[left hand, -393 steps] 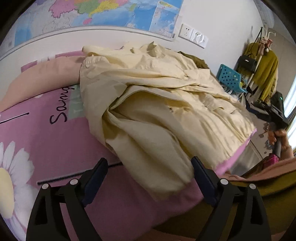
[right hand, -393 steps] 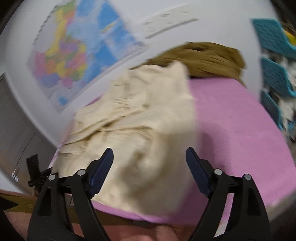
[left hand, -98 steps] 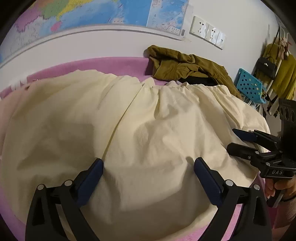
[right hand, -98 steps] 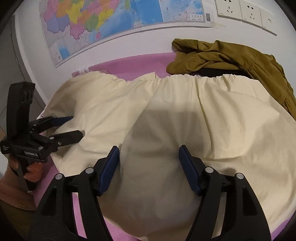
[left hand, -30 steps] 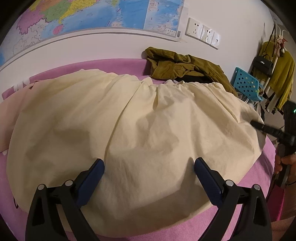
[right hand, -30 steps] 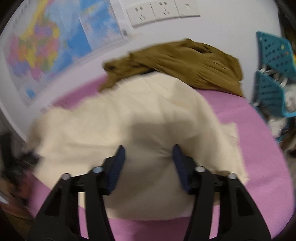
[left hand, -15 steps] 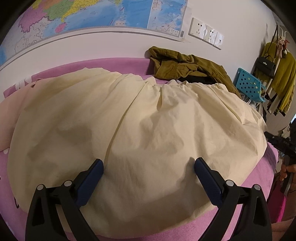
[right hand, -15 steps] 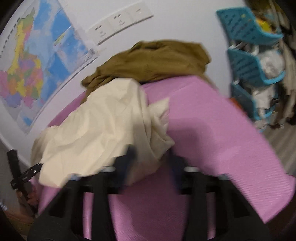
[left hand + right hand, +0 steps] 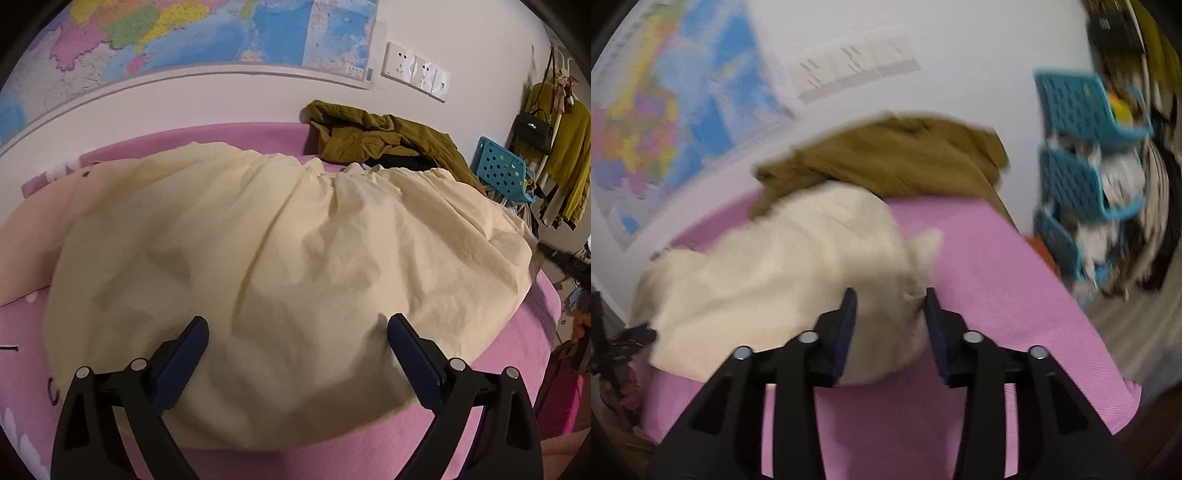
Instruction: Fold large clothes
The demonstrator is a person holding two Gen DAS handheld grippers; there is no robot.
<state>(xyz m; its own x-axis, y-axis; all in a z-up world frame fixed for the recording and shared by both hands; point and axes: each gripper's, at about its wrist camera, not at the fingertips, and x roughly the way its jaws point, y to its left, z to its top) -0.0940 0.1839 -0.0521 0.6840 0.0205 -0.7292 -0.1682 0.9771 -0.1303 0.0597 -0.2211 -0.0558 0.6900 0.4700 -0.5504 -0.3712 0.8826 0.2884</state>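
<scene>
A large pale-yellow garment (image 9: 280,266) lies spread back-up across the pink bed (image 9: 524,332). My left gripper (image 9: 297,334) is open and empty, hovering over the garment's near edge. In the blurred right wrist view the same garment (image 9: 783,273) lies to the left. My right gripper (image 9: 889,301) is open with its jaws partly narrowed, empty, at the garment's right corner where cloth sits between the fingers. The right gripper also shows as a dark blur at the right edge of the left wrist view (image 9: 565,262).
An olive-brown jacket (image 9: 384,138) lies at the back of the bed against the wall. A blue plastic basket rack (image 9: 1082,162) stands right of the bed. Clothes and a bag hang on a stand (image 9: 554,140). A peach pillow (image 9: 26,243) lies at left.
My right gripper has swung to the garment's right corner and its jaws have narrowed around the cloth edge. My left gripper has stayed open over the near edge.
</scene>
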